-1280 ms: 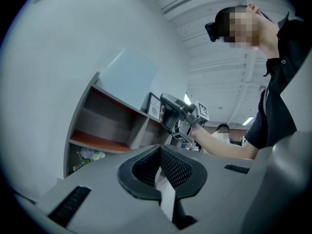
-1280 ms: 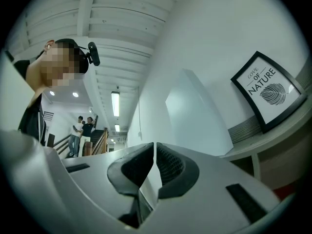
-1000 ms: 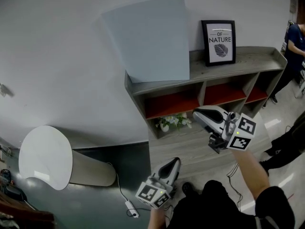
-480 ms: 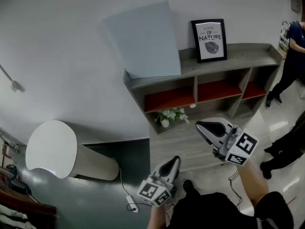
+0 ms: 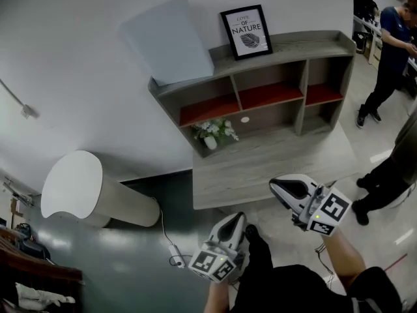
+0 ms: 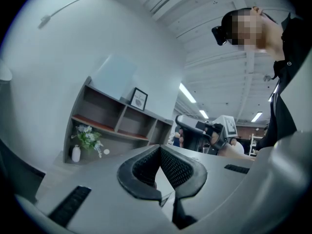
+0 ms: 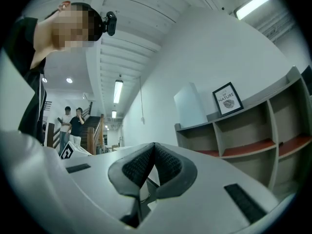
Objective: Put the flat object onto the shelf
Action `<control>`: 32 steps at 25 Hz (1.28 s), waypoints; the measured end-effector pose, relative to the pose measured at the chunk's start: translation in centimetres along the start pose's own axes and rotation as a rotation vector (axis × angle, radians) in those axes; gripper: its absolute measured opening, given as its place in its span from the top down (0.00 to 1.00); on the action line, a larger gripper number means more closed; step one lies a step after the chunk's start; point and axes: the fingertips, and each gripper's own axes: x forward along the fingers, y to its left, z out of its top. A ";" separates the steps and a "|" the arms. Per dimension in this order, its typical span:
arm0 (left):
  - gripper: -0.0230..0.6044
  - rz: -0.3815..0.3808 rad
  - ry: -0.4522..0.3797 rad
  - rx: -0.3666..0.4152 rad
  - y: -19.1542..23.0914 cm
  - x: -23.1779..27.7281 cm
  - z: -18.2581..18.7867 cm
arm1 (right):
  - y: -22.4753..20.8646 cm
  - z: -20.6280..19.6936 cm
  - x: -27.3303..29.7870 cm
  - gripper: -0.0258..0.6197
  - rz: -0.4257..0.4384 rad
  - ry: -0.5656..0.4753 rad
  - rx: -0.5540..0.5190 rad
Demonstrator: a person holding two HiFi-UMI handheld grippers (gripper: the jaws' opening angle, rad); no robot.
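The fingers (image 6: 144, 167) of the left gripper (image 5: 237, 220) are pressed together on nothing, and so are the right gripper's (image 5: 279, 186). Well ahead of both, the flat panel (image 5: 168, 41) leans against the wall atop the shelf (image 5: 287, 47), beside a framed print (image 5: 247, 31). Only the right gripper view shows a staircase (image 7: 92, 126), far left of its fingers. The left gripper view shows flowers (image 6: 87, 138), which the right one misses.
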 end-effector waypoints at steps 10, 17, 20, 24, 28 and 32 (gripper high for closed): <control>0.95 0.003 0.006 -0.003 -11.7 -5.5 -3.7 | 8.4 -0.5 -12.2 0.94 -0.049 0.000 0.000; 0.95 -0.011 -0.011 0.035 -15.0 -8.5 -2.4 | 12.6 -0.8 -15.6 0.94 -0.053 0.009 0.029; 0.95 -0.012 -0.024 0.048 -15.3 -9.6 -1.7 | 13.9 -1.0 -15.9 0.94 -0.052 0.020 0.019; 0.95 0.009 -0.041 0.058 -14.8 -11.4 -0.9 | 15.0 -0.9 -15.5 0.94 -0.051 0.037 0.008; 0.95 0.042 -0.064 0.065 -14.0 -12.5 -0.6 | 15.6 -1.0 -14.9 0.94 -0.038 0.036 0.000; 0.95 0.066 -0.069 0.070 -14.1 -13.4 -0.7 | 15.7 -1.6 -14.9 0.94 -0.042 0.053 0.011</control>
